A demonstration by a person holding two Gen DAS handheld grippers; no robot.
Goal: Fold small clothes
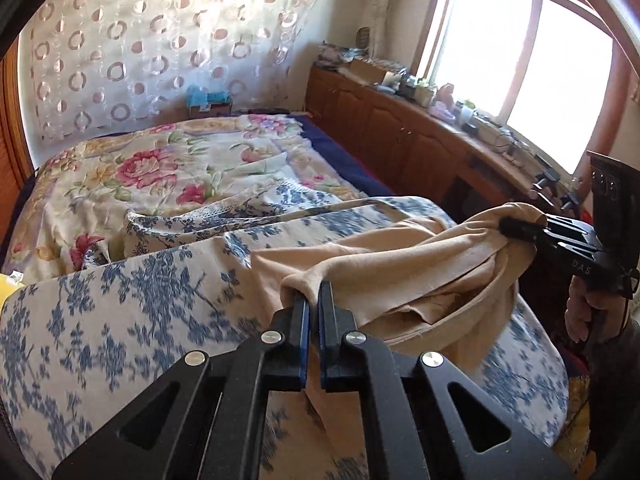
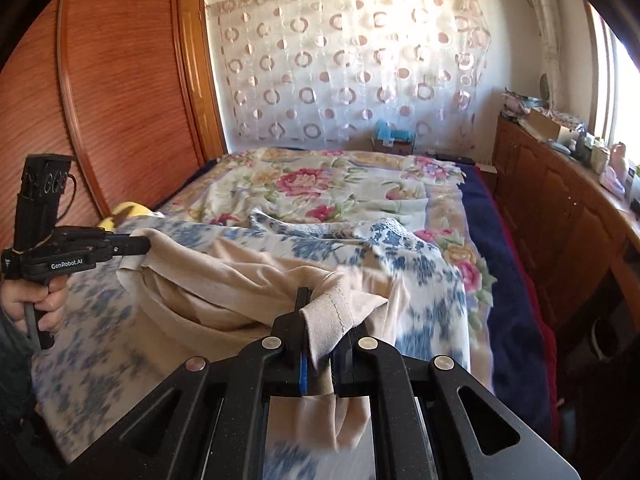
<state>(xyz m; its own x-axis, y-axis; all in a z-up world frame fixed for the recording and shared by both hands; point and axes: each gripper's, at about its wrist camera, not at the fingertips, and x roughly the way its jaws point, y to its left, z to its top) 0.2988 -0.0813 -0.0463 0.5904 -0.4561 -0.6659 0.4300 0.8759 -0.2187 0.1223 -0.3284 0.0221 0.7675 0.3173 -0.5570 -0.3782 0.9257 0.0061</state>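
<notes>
While both jaws stand clenched on cloth, no fold has yet been made, as far as these views show. Low in the centre of the left wrist view, the left gripper (image 1: 314,300) pinches one bunched corner of the beige garment (image 1: 392,276); at the right edge of that frame, the right gripper (image 1: 520,229), held by a hand (image 1: 586,308), grips another corner. The right wrist view confirms this, with a hemmed edge of fabric clamped between its jaws at lower centre. Between the two grippers the garment hangs slack and crumpled, partly raised off the blue-flowered sheet (image 1: 120,320) in the lower left. Spreading it flat, then folding, seems to remain. Farther up the frame lie the pink floral bedspread (image 1: 160,168), the wooden cabinet (image 1: 380,128) at right, and the circle-patterned curtain (image 1: 160,40) across the top.
</notes>
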